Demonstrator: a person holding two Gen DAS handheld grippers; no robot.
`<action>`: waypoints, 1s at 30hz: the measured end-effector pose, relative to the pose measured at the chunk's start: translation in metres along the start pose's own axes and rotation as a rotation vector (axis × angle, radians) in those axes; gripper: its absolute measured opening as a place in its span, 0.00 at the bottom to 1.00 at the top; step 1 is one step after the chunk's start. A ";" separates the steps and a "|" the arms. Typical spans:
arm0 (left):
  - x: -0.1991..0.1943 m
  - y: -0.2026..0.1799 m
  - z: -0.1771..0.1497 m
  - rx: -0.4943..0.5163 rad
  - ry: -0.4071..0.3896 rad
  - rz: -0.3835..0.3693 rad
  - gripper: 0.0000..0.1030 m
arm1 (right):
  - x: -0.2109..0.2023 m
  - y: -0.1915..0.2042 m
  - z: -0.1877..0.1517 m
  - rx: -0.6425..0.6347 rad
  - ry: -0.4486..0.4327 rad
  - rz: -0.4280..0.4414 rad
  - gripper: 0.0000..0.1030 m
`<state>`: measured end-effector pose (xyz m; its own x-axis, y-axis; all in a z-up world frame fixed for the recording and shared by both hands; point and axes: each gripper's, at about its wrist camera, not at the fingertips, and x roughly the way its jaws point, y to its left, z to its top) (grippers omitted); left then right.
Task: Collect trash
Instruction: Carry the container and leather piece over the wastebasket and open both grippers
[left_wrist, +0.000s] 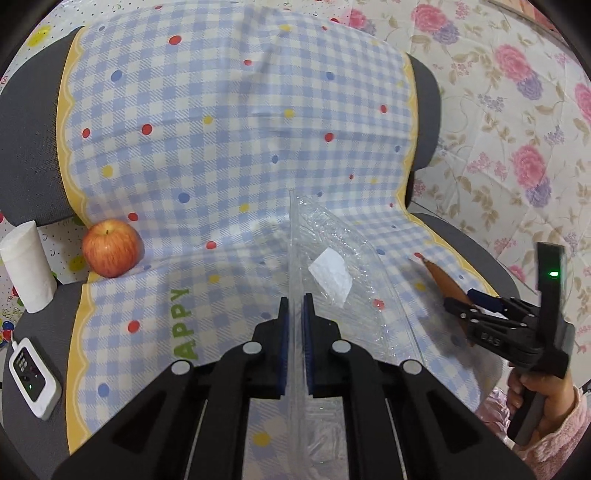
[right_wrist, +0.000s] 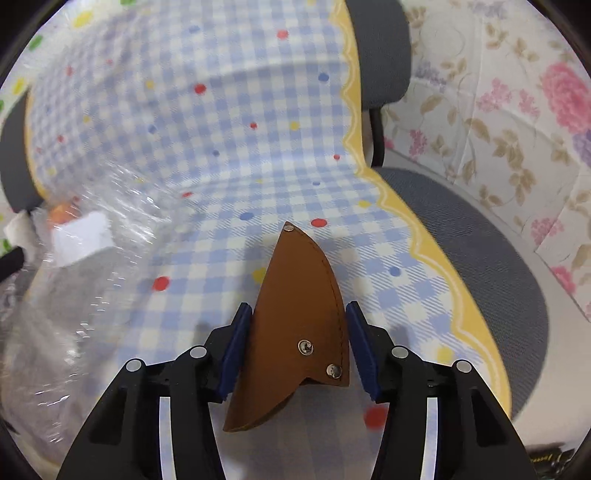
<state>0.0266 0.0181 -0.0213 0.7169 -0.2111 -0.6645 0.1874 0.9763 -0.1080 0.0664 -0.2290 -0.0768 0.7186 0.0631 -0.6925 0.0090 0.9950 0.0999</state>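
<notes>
The left gripper (left_wrist: 293, 314) is pinched tight on the rim of a clear plastic bag (left_wrist: 332, 236), lifting that edge, probably so the mouth stands open for whatever comes next. The film is thin, crinkled and glossy; a white scrap of paper (left_wrist: 331, 275) shows through it just beyond the right fingertip.

The right gripper (right_wrist: 299, 314) straddles a brown leather sheath (right_wrist: 295, 314) lying flat on the checked cloth (right_wrist: 229, 147). Its blue pads (right_wrist: 236, 343) sit either side of the wide part — the left one touching or nearly so, the right one with a slim gap, so the fingers are apart and not yet clamped. The sheath is stiff, matte, curved to a point ahead of the fingertips, stitched along one edge and set with metal rivets (right_wrist: 304, 347).

Far off to the left gripper's left rest an apple (left_wrist: 110, 247) and a paper roll (left_wrist: 26, 266).
</notes>
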 end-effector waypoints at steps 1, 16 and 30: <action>-0.004 -0.004 -0.002 0.005 -0.006 -0.008 0.04 | -0.013 -0.003 -0.004 0.008 -0.022 0.001 0.51; -0.048 -0.138 -0.052 0.218 -0.088 -0.243 0.05 | -0.164 -0.065 -0.085 0.135 -0.202 -0.104 0.51; -0.026 -0.244 -0.121 0.472 0.074 -0.386 0.05 | -0.216 -0.131 -0.176 0.286 -0.175 -0.280 0.52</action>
<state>-0.1186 -0.2095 -0.0670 0.4930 -0.5248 -0.6939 0.7135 0.7003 -0.0227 -0.2126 -0.3588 -0.0659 0.7681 -0.2448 -0.5917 0.3947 0.9086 0.1366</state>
